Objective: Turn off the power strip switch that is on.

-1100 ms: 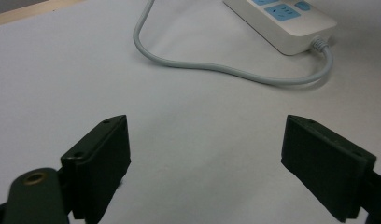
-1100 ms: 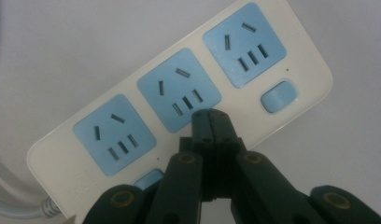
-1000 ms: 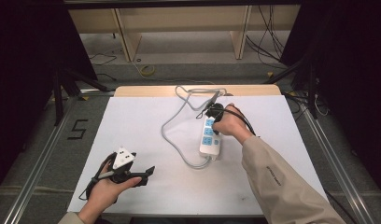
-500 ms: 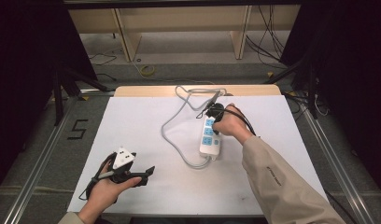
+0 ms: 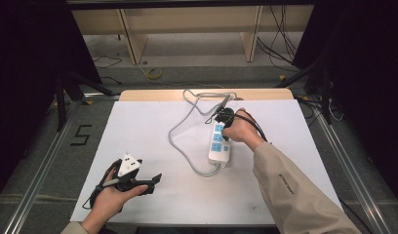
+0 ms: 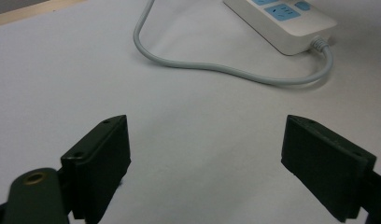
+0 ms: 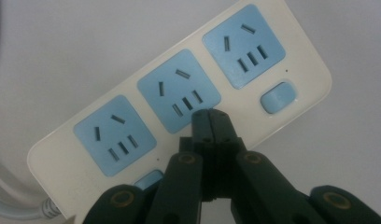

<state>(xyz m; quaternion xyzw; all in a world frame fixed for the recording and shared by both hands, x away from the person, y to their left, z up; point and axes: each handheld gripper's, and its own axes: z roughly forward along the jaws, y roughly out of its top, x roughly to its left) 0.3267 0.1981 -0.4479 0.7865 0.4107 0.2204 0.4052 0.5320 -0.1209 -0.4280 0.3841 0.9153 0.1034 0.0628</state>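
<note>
Right gripper (image 7: 210,114), jaws pressed together, tips over the middle blue socket of the white power strip (image 5: 220,146), which lies right of the table's (image 5: 153,122) centre. Left gripper (image 5: 150,181) rests spread wide near the front-left corner.

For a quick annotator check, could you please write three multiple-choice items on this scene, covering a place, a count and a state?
1. The white plastic power strip lies:
A. on the white table sheet
B. on the floor
C. on a shelf

2. Blue socket panels on the strip:
A. one
B. three
C. five

3. The left tool is:
A. shut on the cable
B. shut, empty
C. open

Answers: 1 A, the high view shows it flat on the sheet. 2 B, the right gripper view shows three. 3 C, its jaws stand wide apart over bare sheet.
</note>
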